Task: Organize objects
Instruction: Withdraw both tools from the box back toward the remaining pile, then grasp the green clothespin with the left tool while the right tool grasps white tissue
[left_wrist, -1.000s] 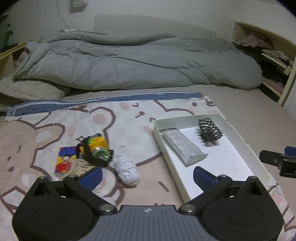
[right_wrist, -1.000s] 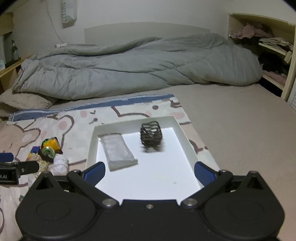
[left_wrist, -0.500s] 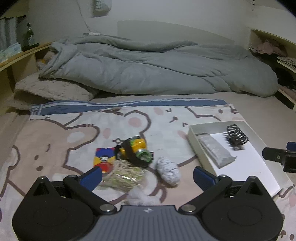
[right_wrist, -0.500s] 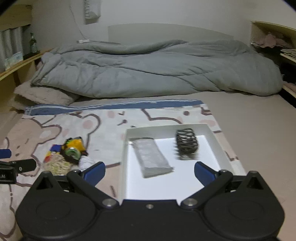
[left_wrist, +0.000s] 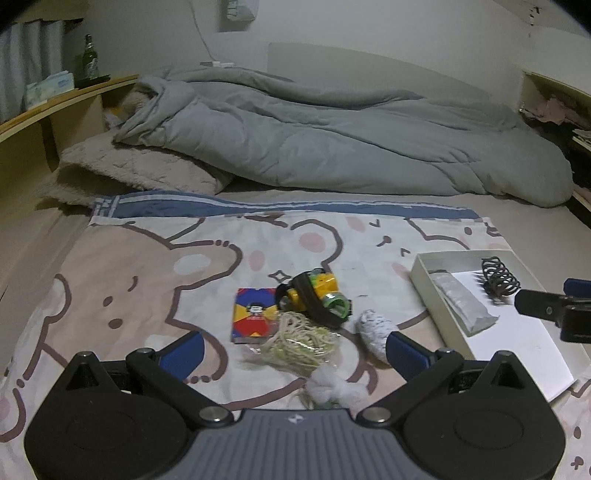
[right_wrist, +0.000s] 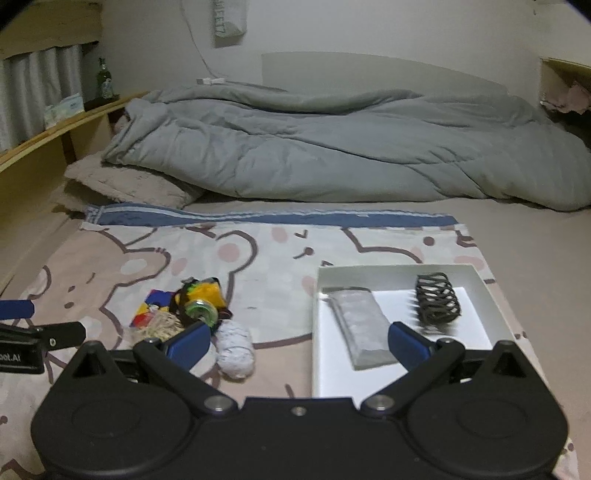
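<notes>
gripper bodies: left gripper (left_wrist: 293, 349) and right gripper (right_wrist: 297, 341), matt black plastic, metal pivot screws, blue matt finger pads
box (right_wrist: 480, 282): white card or plastic, cannot tell; smooth, bright floor
hair claw (right_wrist: 437, 299): dark openwork plastic, slight sheen
pouch (right_wrist: 360, 326): grey, crinkled, dull foil look
blanket (left_wrist: 147, 258): printed cloth, soft, matt
duvet (left_wrist: 332, 140): grey quilted cloth, matt
rubber bands (left_wrist: 303, 341): pale, tangled, matt
card pack (left_wrist: 253, 314): glossy printed paper
ball (left_wrist: 373, 326): white, rough, fuzzy knit
shelf (left_wrist: 51, 107): pale wood, smooth
bottle (left_wrist: 88, 59): green glass, glossy

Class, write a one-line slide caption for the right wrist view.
Open right gripper above white tray holding pouch and hair claw.
</notes>
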